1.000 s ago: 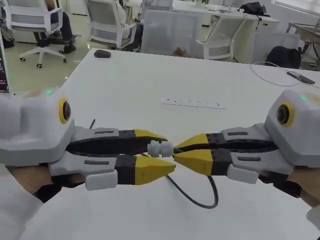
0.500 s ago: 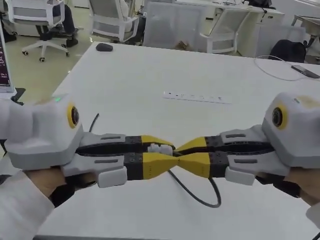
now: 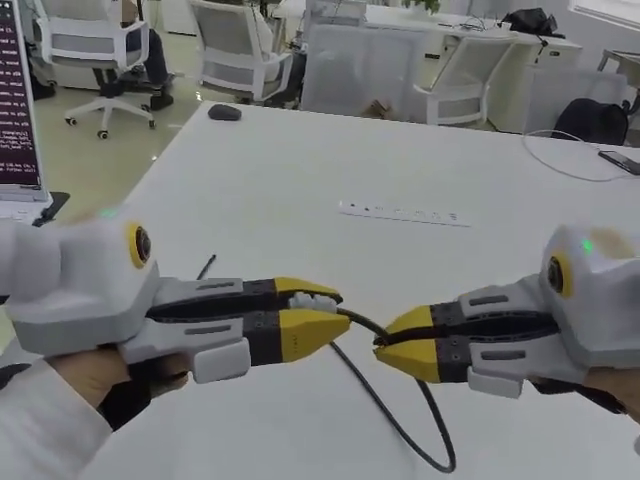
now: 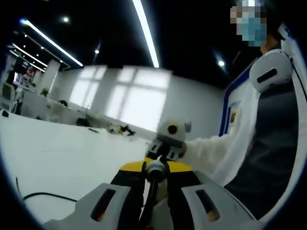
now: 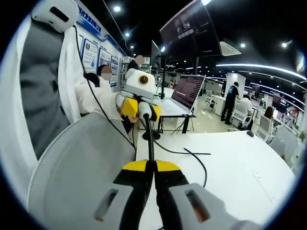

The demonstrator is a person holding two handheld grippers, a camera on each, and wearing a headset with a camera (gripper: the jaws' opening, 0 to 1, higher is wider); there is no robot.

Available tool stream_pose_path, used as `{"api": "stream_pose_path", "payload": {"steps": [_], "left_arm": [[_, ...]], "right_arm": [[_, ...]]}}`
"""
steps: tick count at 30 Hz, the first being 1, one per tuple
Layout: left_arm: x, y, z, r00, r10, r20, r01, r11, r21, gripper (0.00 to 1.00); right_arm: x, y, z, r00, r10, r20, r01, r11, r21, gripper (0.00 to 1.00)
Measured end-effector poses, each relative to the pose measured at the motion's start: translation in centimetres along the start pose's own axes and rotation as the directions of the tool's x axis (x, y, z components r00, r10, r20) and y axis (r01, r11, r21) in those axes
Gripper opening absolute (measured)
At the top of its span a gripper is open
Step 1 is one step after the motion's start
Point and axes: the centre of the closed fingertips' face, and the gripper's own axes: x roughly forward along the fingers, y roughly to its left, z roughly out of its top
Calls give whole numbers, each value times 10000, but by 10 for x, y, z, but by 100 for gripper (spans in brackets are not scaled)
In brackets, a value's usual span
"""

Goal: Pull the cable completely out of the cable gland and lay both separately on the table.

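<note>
Left gripper (image 3: 335,308) is clamped on gland (image 3: 300,299). Right gripper (image 3: 382,346) is clamped on cable (image 3: 392,417) nearby. Opposed grips permit extraction.

white table (image 3: 300,170), chairs (image 3: 232,50), perhaps windows (image 4: 129,98)

On the white table (image 3: 300,170), the left gripper (image 3: 343,307) at 9 o'clock clamps the white cable gland (image 3: 303,300); the right gripper (image 3: 381,346) at 3 o'clock pinches the black cable (image 3: 362,322), which loops toward 5 o'clock

Open tabletop (image 3: 300,180); cable (image 3: 362,322) near, power strip (image 3: 403,213) beyond
</note>
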Motion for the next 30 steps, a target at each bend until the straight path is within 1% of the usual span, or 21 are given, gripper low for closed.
{"api": "stream_pose_path", "payload": {"steps": [2,5,8,11,15,18,21,22,24,25,28,30], "left_arm": [[0,1,1,10000,39,38,-38,10000,-42,17],[1,1,-1,10000,64,-19,-64,10000,-2,17],[4,1,-8,9991,126,-399,-117,9996,238,17],[4,0,-11,9984,109,-554,-98,9997,218,17],[2,4,-12,9976,319,-616,-302,9992,271,17],[2,6,-13,9971,388,-648,-371,9990,269,17],[1,6,-14,9971,411,-639,-395,9989,249,17],[0,6,-12,9976,461,-520,-449,9987,245,17],[-2,7,-7,9983,521,-274,-517,9986,143,17],[-3,8,-5,9982,562,-202,-559,9983,136,17],[-5,11,-4,9978,660,-111,-660,9978,50,17],[-4,12,-5,9976,678,-156,-677,9977,33,17]], "right_arm": [[-3,-4,-9,9998,-140,-152,142,9998,112,4],[-6,-7,-19,9995,-194,-235,201,9994,288,4],[-6,-8,-25,9996,-202,-216,211,9989,418,4],[-4,-8,-31,9995,-160,-268,173,9986,503,4],[-1,-9,-34,9994,-119,-315,137,9982,578,4],[1,-9,-35,9988,-46,-485,74,9983,576,4],[1,-6,-38,9961,254,-847,-204,9980,596,5],[0,-6,-38,9953,341,-902,-297,9983,500,5],[-2,-6,-35,9952,376,-898,-343,9987,375,9],[-3,-7,-31,9953,393,-890,-363,9987,349,11],[-4,-10,-18,9969,321,-722,-306,9993,222,17],[-1,-13,-7,9984,199,-528,-195,9998,79,19]]}}
